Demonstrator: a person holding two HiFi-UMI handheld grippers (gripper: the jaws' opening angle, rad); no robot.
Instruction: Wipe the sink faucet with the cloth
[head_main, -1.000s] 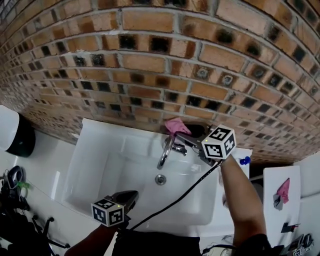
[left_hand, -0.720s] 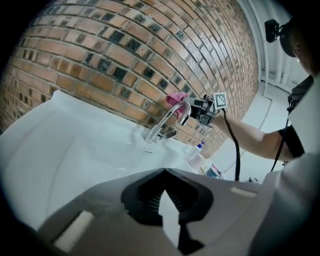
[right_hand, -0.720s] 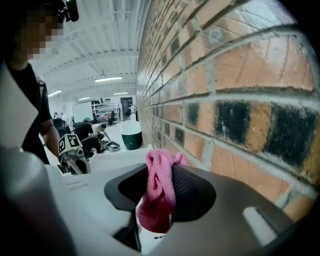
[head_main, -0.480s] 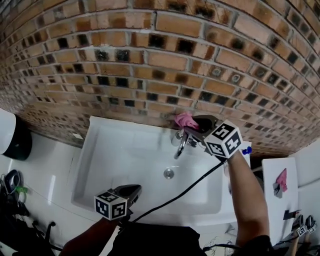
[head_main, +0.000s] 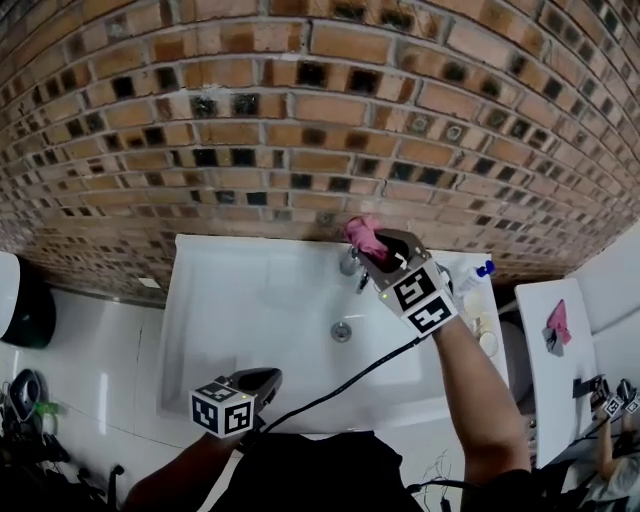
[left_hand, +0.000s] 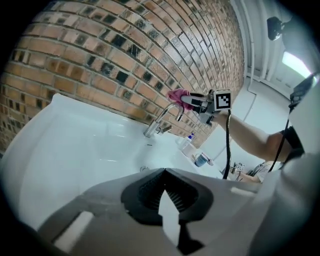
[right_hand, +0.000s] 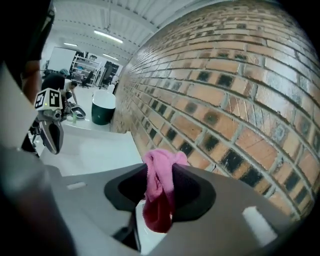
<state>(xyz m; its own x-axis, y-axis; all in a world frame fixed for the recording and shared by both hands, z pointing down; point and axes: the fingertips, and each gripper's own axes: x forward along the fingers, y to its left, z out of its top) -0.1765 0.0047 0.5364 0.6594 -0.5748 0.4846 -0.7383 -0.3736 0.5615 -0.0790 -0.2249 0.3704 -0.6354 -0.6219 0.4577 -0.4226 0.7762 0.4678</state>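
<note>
Clamping crumpled pink cloth (right_hand: 158, 207): right hand-held gripper (right_hand: 159, 171).

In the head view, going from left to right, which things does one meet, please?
Dark bin → left gripper → sink drain → pink cloth → blue-capped bottle

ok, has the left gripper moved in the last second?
No, not noticeably. The left gripper stays by the front rim of the sink, left of the drain and nearer the person, as before; the picture's shift is head-camera motion.
</note>
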